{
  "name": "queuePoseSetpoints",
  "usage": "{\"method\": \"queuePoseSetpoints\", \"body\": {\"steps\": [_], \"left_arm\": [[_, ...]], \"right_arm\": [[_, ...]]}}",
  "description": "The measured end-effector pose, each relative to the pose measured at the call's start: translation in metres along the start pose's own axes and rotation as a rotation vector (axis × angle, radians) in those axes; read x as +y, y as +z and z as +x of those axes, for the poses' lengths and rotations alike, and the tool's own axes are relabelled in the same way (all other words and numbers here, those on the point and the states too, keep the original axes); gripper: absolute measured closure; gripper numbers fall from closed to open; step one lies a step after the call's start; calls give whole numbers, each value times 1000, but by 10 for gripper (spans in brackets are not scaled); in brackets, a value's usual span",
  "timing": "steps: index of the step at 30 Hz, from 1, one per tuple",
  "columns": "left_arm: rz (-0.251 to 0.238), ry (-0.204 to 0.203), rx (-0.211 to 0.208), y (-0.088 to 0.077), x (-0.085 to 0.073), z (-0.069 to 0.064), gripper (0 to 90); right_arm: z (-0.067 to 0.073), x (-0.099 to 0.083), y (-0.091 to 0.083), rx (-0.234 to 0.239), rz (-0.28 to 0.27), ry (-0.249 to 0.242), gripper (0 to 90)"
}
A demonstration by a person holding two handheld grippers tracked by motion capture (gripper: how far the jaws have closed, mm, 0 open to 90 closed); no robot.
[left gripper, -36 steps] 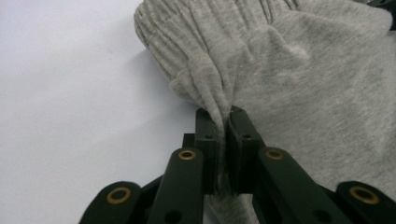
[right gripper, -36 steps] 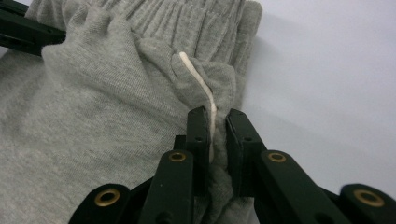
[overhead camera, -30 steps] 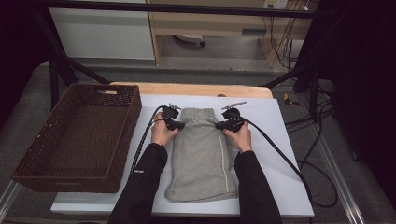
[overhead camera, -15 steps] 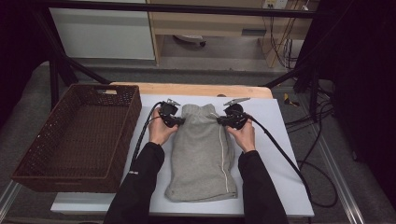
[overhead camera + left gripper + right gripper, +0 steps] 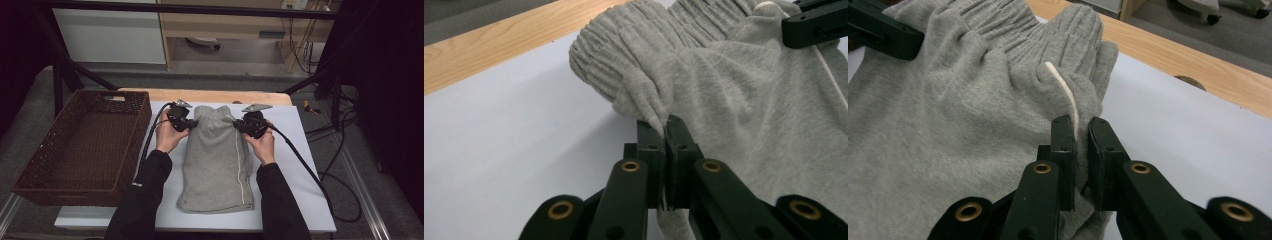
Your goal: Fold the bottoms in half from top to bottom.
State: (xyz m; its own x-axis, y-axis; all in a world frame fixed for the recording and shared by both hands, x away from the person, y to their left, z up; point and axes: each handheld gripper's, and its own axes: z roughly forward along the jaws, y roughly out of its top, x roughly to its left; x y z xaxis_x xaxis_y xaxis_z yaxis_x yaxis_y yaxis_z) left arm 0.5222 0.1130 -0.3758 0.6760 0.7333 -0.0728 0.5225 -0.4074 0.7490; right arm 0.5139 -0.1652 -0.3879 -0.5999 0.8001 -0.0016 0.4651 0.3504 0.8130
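Now both hands' fingers are clamped on the waistband corners of the folded grey cotton shorts point(image 5: 216, 160) lying mid-counter point(image 5: 300, 165): left gripper point(image 5: 191, 124), right gripper point(image 5: 236, 126). Lifting looks underway; next, probably, an even carry toward the brown wicker basket point(image 5: 37, 172).

The left hand-held gripper point(image 5: 667, 131) has its jaws pinched shut on a fold of the grey sweatpants point(image 5: 744, 100), near the ribbed waistband. The garment lies on the white counter point(image 5: 514, 150); the other hand-held gripper point(image 5: 816, 22) shows at top right.
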Motion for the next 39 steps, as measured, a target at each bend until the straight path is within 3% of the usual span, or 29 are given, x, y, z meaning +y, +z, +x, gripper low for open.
{"method": "queuePoseSetpoints", "body": {"steps": [10,23,29,39], "left_arm": [[-21,57,-20,-21,-5,-13,875],[-7,64,-53,-37,-20,-28,873],[17,86,-65,-44,-27,-35,873],[47,77,-93,-52,-38,-45,871]], "right_arm": [[13,-1,-22,10,-27,-68,830],[32,-15,-42,26,-37,-125,830],[40,-22,-50,35,-35,-144,830],[48,-32,-63,63,-34,-151,829]]}}
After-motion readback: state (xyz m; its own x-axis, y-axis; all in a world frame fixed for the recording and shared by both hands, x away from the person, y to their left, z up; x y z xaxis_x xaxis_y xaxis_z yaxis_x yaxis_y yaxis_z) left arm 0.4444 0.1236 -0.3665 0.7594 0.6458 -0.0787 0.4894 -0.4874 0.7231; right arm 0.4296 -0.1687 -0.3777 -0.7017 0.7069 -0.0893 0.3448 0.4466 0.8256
